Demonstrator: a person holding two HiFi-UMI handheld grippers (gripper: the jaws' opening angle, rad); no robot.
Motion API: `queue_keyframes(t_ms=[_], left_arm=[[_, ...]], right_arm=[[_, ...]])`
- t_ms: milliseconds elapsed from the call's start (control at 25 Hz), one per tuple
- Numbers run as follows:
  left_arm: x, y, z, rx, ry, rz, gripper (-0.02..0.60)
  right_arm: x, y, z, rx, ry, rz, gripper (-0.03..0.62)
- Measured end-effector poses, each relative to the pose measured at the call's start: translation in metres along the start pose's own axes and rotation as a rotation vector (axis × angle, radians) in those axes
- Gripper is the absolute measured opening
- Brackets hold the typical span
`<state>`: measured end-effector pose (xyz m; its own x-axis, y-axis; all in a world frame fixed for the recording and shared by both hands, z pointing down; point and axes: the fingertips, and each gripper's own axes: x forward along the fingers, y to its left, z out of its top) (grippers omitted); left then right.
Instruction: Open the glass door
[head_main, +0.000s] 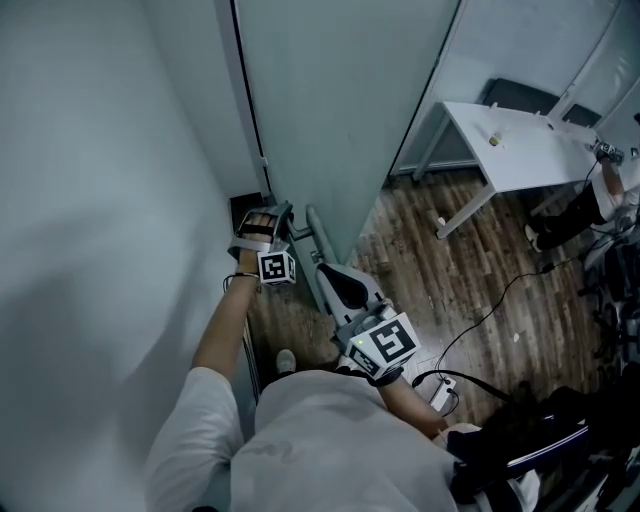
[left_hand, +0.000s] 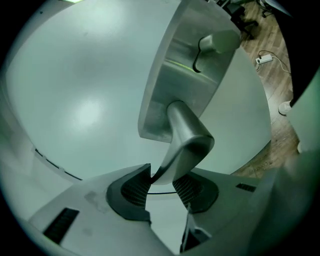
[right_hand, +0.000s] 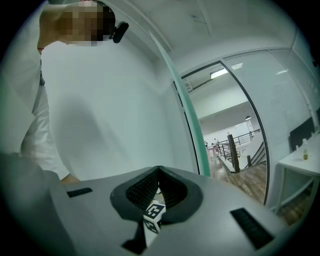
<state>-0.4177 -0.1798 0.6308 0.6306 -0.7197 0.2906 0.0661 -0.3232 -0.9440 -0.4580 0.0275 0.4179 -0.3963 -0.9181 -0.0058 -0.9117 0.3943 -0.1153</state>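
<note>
Brushed-metal lever handle is clamped in the left gripper. Its ribbed black pads pinch the lever's flat free end from both sides. The lever is a smooth satin bar with a bend, and its root goes into a long matte backplate fixed on the glass door. A small knob sits higher on the plate; it is blurred, so I can't tell its type.

In the head view the left gripper is at the door's edge. Its jaw tips and the handle are hidden behind its body and marker cube, which carries black-and-white square codes.

Right gripper is clenched on nothing, ribbed pads meeting at the tips. Through the slot below them part of a marker cube shows, cut off. In the head view the right gripper sits just beside the left one, apart from the door.

Door glass is frosted, pale grey-green and opaque. Its green cut edge shows in the right gripper view, with a lit hall past it, too small for detail.

Further out are a dark wood-plank floor, a black cable, and a white desk cut off at the frame's right.
</note>
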Motion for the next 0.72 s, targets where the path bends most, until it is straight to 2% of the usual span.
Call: queue_keyframes(t_ms=[280,400,600,720], left_arm=[[-0.017,0.0,-0.033,0.009,0.044,0.015,0.115],[-0.039,0.006,-0.049,-0.003,0.086,0.024,0.117],[-0.058,0.002,-0.088,-0.115,0.188,0.025,0.12],[-0.073,-0.007,-0.115,-0.242,0.276,0.027,0.12]], right_arm=[[0.005,0.029,0.016,-0.065,-0.039,0.107,0.002],[0.003,0.047,0.019,-0.061,-0.041,0.132,0.002],[0.009,0.054,0.007,-0.038,-0.019,0.143,0.002],[0.011,0.053,-0.001,-0.021,-0.028,0.166,0.002]])
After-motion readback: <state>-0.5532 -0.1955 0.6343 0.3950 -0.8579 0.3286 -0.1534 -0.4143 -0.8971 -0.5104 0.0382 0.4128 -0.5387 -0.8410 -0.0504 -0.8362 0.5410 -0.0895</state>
